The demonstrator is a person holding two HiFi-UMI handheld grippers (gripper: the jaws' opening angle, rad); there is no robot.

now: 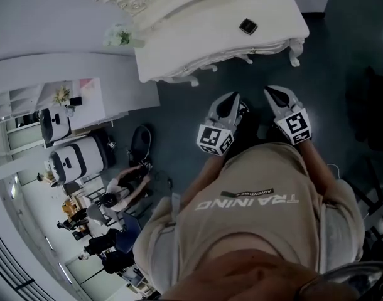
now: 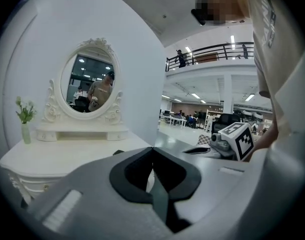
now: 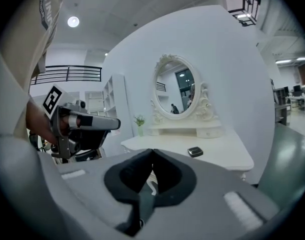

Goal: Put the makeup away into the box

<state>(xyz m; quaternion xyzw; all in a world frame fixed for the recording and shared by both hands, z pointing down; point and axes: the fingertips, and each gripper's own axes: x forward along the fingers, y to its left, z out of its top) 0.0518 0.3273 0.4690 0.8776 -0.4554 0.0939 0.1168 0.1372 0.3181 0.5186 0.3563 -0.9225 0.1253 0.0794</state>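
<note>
A small black makeup compact (image 1: pixel 248 26) lies on the white dressing table (image 1: pixel 198 24), toward its right end; the right gripper view shows the compact (image 3: pixel 195 152) ahead and slightly right. My left gripper (image 1: pixel 232 99) and right gripper (image 1: pixel 274 94) are side by side over the dark floor, short of the table's front edge. Both point toward the table. In its own view the left gripper (image 2: pixel 153 149) is shut with nothing in it. The right gripper (image 3: pixel 152 151) is shut and empty too. No box shows in any view.
An oval mirror (image 2: pixel 92 84) stands at the back of the table, with a vase of flowers (image 2: pixel 25 119) at its left end. White shelving (image 1: pixel 59 105) stands to the left. Further off are desks and people (image 1: pixel 119 193).
</note>
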